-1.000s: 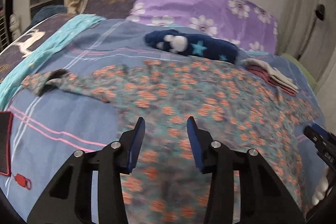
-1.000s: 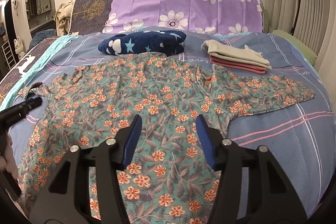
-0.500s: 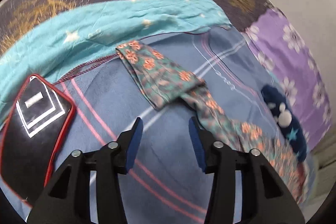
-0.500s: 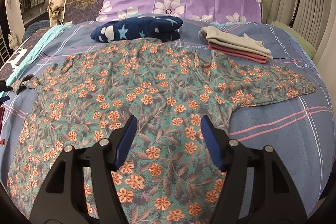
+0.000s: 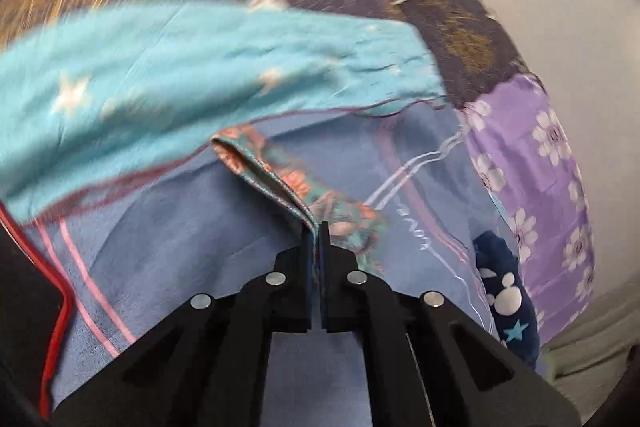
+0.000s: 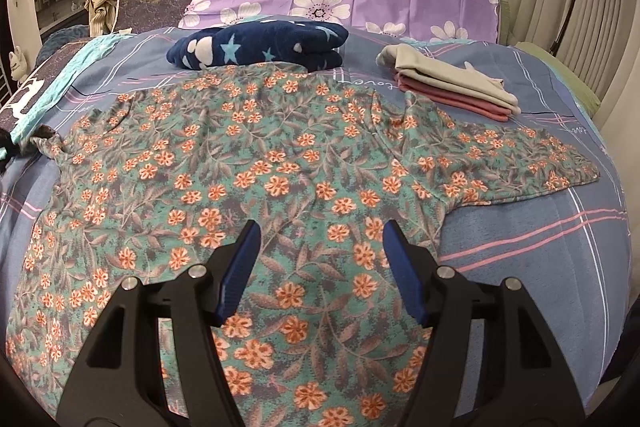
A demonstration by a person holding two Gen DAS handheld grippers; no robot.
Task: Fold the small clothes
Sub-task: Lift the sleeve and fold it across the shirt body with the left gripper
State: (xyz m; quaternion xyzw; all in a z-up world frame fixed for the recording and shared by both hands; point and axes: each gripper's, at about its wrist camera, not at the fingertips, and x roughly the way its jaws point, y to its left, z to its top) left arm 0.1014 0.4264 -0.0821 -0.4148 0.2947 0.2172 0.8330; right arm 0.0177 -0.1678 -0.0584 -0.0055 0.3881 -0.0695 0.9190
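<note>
- Left gripper (image 5: 319,227) has just snapped closed, pinching the sleeve end (image 5: 256,163) of the floral shirt (image 6: 256,163).
- Shirt lies spread flat on the blue plaid bedsheet (image 6: 540,247), below the navy star blanket (image 6: 260,47).
- Right gripper (image 6: 320,239) hovers over the shirt's hem, jaws apart, nothing between.

Bedsheet (image 6: 520,235): small white cursive word "love" printed on the blue fabric, seen upside down near the headboard edge, between the floral shirt's collar and the folded stack. A second cursive word near the right edge, too small to read. Left wrist view: same script, blurred, not legible.
</note>
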